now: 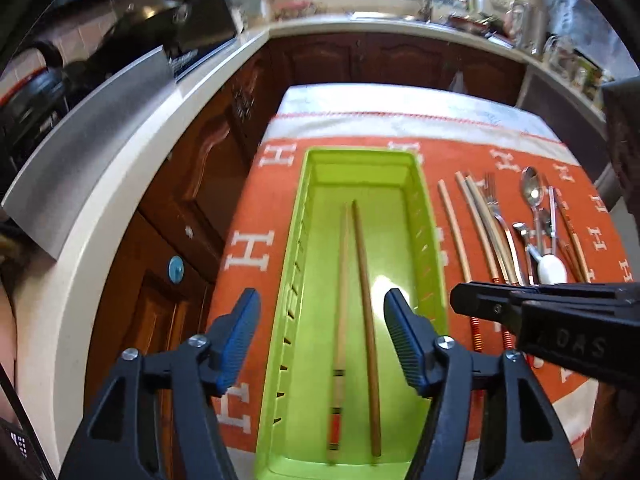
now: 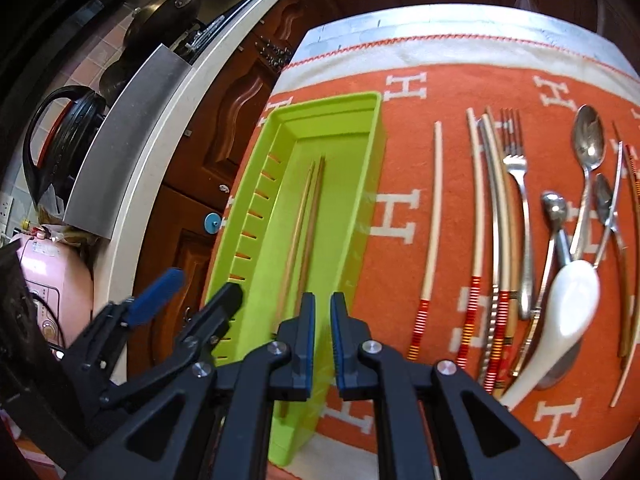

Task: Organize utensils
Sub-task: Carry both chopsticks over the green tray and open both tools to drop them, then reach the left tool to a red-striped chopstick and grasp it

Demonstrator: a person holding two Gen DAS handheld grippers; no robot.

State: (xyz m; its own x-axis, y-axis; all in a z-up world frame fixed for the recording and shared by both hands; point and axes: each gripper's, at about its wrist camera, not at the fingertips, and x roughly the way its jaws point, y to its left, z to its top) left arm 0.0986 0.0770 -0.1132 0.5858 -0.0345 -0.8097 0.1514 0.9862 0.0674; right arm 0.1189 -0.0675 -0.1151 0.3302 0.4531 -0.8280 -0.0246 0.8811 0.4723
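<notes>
A lime-green tray (image 1: 426, 216) (image 2: 360, 184) lies on the orange cloth and holds two wooden chopsticks (image 1: 365, 264) (image 2: 308, 220). My left gripper (image 1: 322, 316) is open and empty above the tray's near half. My right gripper (image 2: 322, 312) is nearly shut with nothing between its pads, above the tray's near right edge; it also shows in the left wrist view (image 1: 536, 312). Right of the tray lie several chopsticks (image 2: 434, 216), a fork (image 2: 518, 184), metal spoons (image 2: 588, 148) and a white ceramic spoon (image 2: 568, 296).
The orange cloth with white H letters (image 2: 440, 80) covers a small table. A kitchen counter (image 1: 120, 184) with a steel panel, pans and a kettle (image 2: 60, 128) runs along the left. Brown cabinets (image 1: 192, 168) stand between counter and table.
</notes>
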